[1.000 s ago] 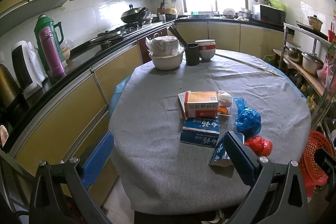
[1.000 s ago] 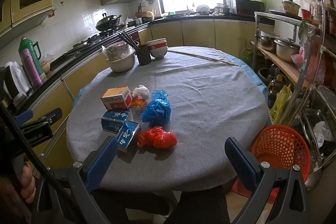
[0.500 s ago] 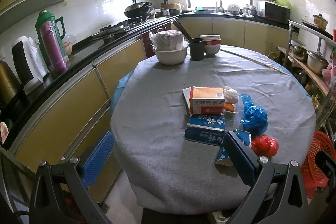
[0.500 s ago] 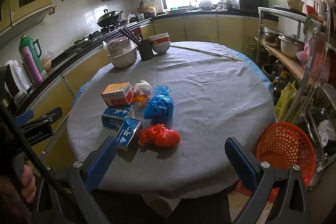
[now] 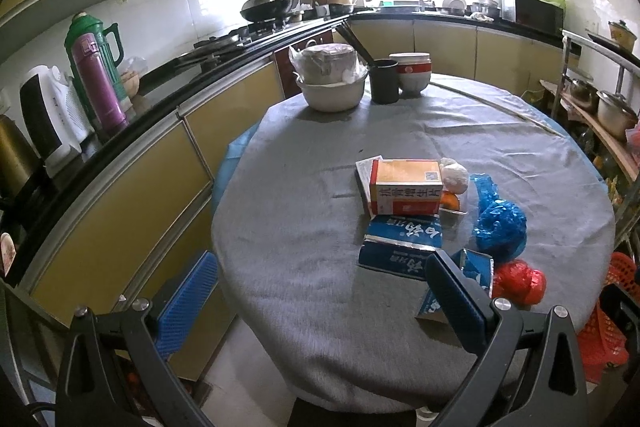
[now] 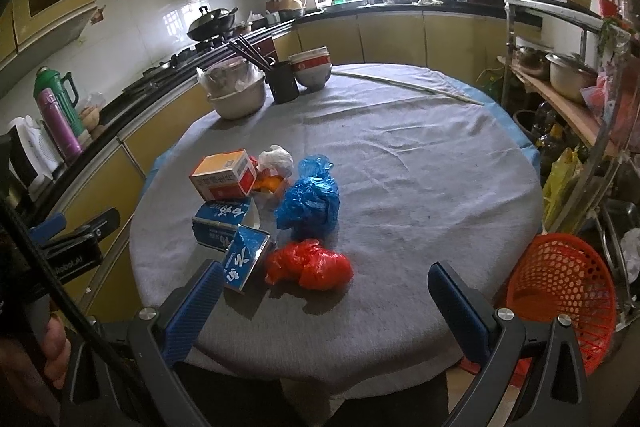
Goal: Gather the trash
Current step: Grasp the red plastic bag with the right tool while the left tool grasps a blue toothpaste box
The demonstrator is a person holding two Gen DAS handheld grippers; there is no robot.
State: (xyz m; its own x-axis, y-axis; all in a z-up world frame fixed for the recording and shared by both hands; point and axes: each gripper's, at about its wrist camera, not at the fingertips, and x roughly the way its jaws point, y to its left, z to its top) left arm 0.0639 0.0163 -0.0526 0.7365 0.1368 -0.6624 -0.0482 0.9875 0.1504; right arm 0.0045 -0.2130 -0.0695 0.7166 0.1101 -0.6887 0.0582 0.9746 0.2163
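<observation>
— What lay on the left side?

— A kitchen counter (image 5: 132,115) ran along the left, with a green thermos (image 5: 96,51) and a purple flask (image 5: 98,83) standing on it. Just inside it, the left gripper (image 5: 320,301) hung above the near left edge of the round table (image 5: 296,211), its blue pads spread wide and nothing between them.

— And the trash?

— It sat in a cluster on the grey cloth, left of the table's middle. Furthest left was an orange box (image 6: 224,175), with two blue cartons below it, one flat (image 6: 222,223) and one tilted on its edge (image 6: 246,259). Beside the orange box lay a white crumpled wad (image 6: 276,159) and something orange (image 6: 270,183) that I could not make out. Next came a blue plastic bag (image 6: 310,199), and just below it a red plastic bag (image 6: 310,265), touching the tilted carton.

— Where was the right claw?

— The right gripper (image 6: 324,301) hovered over the near rim, jaws wide apart and empty, with the red bag lying ahead between its fingers.

— Anything further right?

— An orange mesh basket (image 6: 560,283) stood low beside the table's right edge, near a metal rack (image 6: 560,27).
</observation>
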